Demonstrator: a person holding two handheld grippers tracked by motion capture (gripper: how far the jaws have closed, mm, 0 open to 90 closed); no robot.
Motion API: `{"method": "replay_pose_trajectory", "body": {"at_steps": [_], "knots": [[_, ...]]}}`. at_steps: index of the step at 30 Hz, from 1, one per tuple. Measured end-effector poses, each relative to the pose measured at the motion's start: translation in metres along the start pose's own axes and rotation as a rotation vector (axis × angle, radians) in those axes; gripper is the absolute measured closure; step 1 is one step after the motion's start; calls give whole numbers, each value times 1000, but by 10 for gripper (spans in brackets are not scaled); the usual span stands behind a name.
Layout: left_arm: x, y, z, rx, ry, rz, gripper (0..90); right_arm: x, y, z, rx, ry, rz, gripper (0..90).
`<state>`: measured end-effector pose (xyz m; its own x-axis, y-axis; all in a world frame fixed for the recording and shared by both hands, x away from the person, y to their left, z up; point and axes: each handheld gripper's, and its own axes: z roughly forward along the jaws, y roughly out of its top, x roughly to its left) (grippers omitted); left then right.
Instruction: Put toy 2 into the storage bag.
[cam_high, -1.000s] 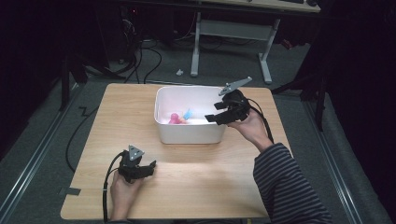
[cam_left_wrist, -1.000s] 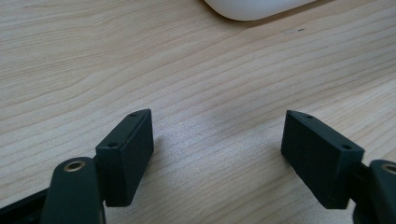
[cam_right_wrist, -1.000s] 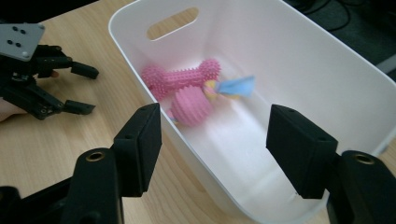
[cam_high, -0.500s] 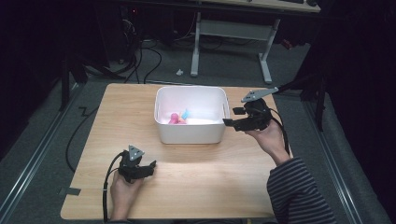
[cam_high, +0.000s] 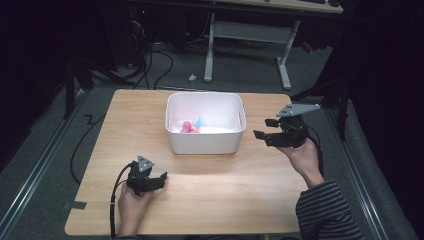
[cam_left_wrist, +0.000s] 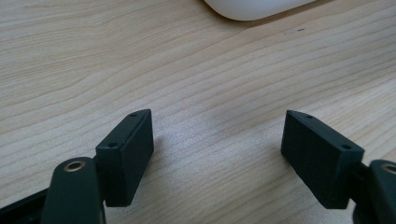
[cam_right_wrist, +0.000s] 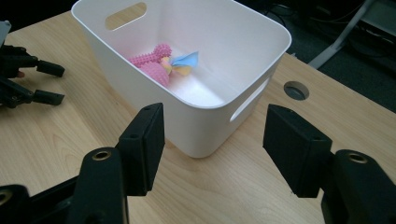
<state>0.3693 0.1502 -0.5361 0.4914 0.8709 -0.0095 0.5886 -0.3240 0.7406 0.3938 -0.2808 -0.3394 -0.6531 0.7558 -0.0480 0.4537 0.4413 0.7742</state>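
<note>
The white bin (cam_high: 205, 142) stands upright near the far middle of the table (cam_high: 225, 195), its open top within easy reach of both hands; inside it, against the left wall as the high view shows it, lie a pink knobbly toy (cam_high: 186, 127) and a blue-and-yellow piece (cam_high: 199, 121) touching it, so the sorted things seem to be gathered there. The right tongs (cam_high: 261, 128) hover off the table just beside the bin's right wall, pointing at it; their jaws have just been closing, yet stand apart with nothing between them, which suggests a hand that has let go and is free for another pick. The left tongs (cam_high: 161, 179) rest low at the near left, well apart from the bin, jaws wide and empty over bare wood (cam_left_wrist: 210, 84), apparently parked while the other hand works. The right gripper view shows the bin's cut-out handles (cam_right_wrist: 125, 15); no brand, label or writing can be read anywhere.
</note>
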Motion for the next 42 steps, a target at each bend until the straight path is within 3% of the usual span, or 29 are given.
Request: {"method": "replay_pose_trajectory", "body": {"at_steps": [11,19,22,30,42], "knots": [[0,0,0,0,1,-1,256,-5,-28,-19,-38,-18,54,391],[0,0,0,-1,1,-2,255,-3,-55,-16,-30,-21,90,394],[0,0,0,-1,1,-2,256,-1,-65,-12,-20,-23,109,395],[0,0,0,-1,1,-1,255,0,-89,4,-25,28,180,396],[0,0,0,0,1,-1,256,7,-121,33,-4,38,223,400]]}}
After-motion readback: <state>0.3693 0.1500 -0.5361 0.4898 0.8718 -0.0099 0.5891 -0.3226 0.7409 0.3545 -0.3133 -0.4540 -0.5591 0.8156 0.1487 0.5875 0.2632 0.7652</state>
